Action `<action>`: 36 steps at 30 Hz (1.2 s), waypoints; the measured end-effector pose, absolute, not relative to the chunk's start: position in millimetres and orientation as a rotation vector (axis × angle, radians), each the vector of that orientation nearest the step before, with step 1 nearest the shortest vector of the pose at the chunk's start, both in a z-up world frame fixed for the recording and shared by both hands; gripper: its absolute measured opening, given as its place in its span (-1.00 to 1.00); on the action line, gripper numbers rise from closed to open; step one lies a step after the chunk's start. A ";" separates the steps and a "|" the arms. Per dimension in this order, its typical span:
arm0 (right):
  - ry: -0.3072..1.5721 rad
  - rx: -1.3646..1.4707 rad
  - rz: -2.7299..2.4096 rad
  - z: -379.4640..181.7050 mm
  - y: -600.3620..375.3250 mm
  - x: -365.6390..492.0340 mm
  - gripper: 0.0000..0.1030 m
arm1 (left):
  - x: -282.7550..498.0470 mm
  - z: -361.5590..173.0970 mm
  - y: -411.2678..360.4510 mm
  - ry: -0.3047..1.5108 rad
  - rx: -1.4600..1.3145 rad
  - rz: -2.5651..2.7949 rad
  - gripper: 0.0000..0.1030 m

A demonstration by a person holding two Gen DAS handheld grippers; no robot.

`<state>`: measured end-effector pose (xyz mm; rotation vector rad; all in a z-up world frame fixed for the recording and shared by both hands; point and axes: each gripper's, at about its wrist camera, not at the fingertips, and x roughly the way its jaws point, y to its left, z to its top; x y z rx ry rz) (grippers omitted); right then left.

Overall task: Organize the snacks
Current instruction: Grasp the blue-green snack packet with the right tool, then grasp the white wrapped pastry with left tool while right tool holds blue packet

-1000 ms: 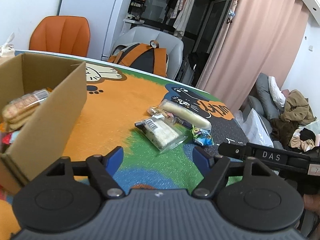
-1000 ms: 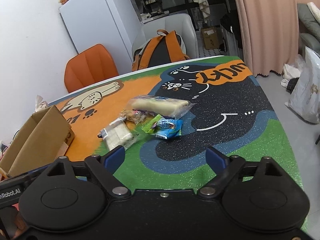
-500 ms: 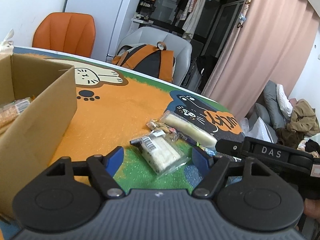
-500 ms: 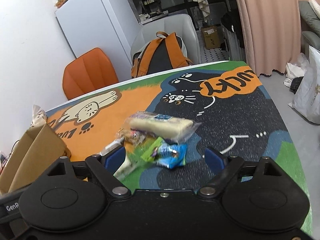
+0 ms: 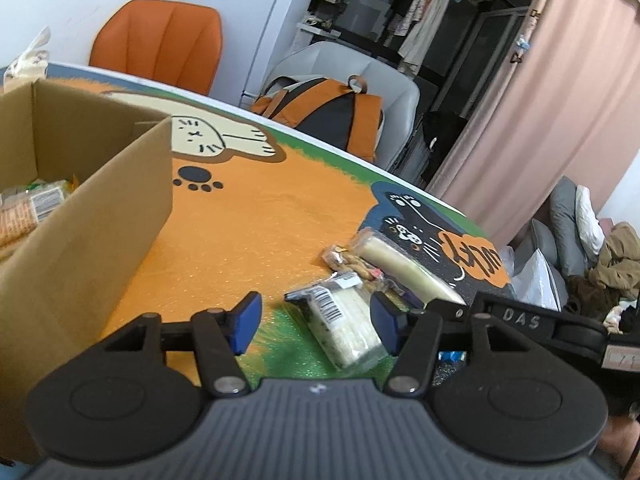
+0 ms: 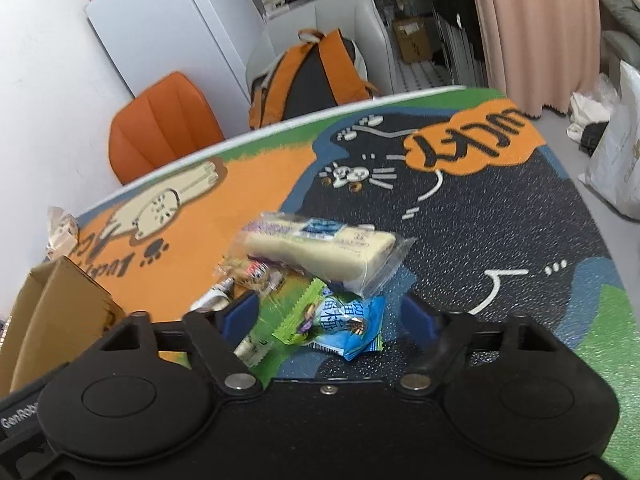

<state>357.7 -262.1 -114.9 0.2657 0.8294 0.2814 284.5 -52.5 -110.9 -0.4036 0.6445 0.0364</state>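
both wrist views look forward, low and close over the cartoon mat (image 5: 256, 216), left view from beside the cardboard box (image 5: 92, 216); both share the snack pile (image 6: 316, 264) and orange chair (image 6: 160, 124).

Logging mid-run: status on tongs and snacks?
Left tongs open over barcode pack. Right tongs open over blue packet. Nothing gripped. Box left, path clear.

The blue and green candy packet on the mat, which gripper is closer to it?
Right. The right gripper sits open directly around the blue and green candy packet; the left gripper frames the barcoded white sandwich pack alongside.
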 end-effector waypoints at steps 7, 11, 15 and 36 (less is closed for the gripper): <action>0.854 0.304 0.280 -123.0 -265.0 363.2 -0.30 | 295.4 -108.7 -54.6 0.660 -0.406 0.049 0.14; 0.873 0.336 0.292 -125.0 -274.9 362.5 -0.31 | 302.3 -106.7 -67.6 0.649 -0.376 0.056 0.22; 0.866 0.326 0.293 -124.3 -280.7 355.8 -0.31 | 312.9 -112.7 -80.1 0.668 -0.351 0.074 0.23; 0.844 0.334 0.219 -123.7 -309.3 344.2 -0.28 | 321.3 -140.1 -99.7 0.716 -0.292 0.043 0.31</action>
